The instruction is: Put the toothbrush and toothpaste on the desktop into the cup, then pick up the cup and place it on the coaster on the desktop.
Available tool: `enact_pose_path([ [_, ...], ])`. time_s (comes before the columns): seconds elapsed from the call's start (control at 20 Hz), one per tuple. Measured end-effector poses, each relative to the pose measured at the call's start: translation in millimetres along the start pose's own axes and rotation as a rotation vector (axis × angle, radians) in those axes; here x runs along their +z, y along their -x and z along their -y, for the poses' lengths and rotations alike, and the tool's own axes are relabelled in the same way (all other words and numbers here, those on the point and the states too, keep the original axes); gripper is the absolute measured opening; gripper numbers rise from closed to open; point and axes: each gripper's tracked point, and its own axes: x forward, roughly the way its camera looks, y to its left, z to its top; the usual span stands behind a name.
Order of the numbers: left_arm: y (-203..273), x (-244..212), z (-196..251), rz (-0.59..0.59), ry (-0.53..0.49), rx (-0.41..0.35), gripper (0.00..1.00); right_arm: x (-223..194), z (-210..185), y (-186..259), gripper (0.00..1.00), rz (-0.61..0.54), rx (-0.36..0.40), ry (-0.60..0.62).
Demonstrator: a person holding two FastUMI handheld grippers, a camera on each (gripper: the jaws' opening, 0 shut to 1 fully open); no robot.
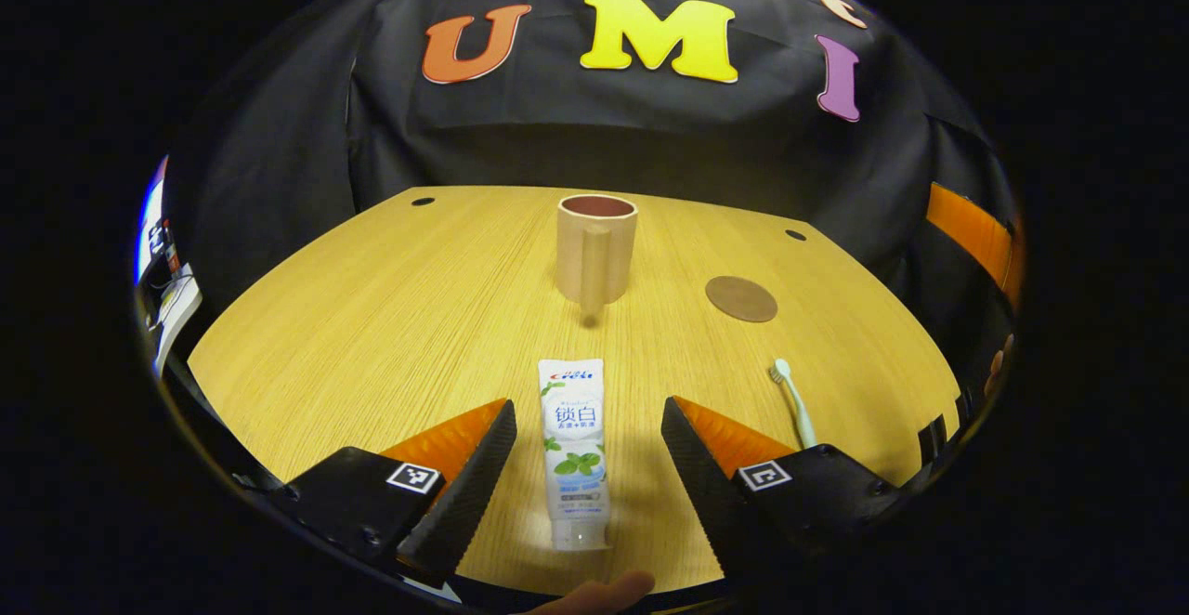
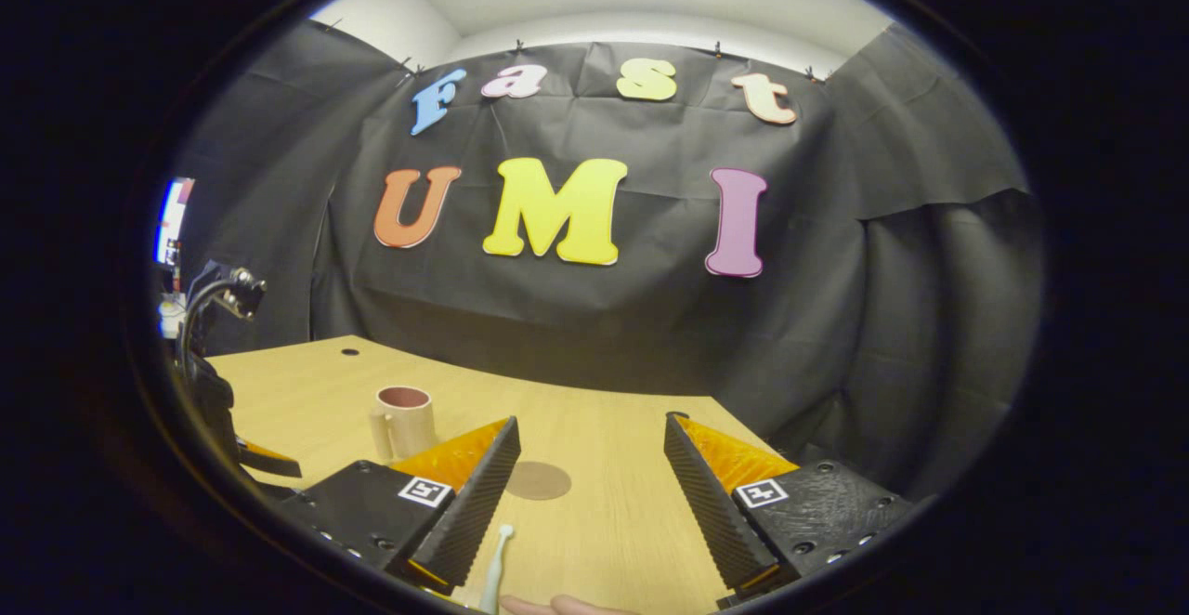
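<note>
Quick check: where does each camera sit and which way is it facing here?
Left gripper view: rides the left gripper, angled down at the desk; toothpaste lies between its open fingers, cup, coaster and toothbrush beyond; a fingertip at bottom.
Right gripper view: rides the right gripper, held more level, facing the booth wall; fingers open, a fingertip at bottom.
Shared: desk, cup, coaster, toothbrush.

Toothpaste [image 1: 574, 452], toothbrush [image 1: 792, 401] lie flat; cup [image 1: 595, 248] upright, seemingly empty, beside coaster [image 1: 740, 299].
</note>
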Motion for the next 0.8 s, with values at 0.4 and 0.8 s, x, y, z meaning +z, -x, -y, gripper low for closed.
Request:
enact_pose_path([
  [0.4, -9.5, -32.6, 7.0, -0.093, -0.042, -0.027, 0.93, -9.0, -5.4, -1.8, 0.95, -0.028, 0.019, 0.015],
  [0.8, -10.6, -32.2, -6.2, -0.083, -0.03, 0.033, 0.78, -19.0, -8.1, -5.6, 0.96, -0.064, 0.032, -0.004],
])
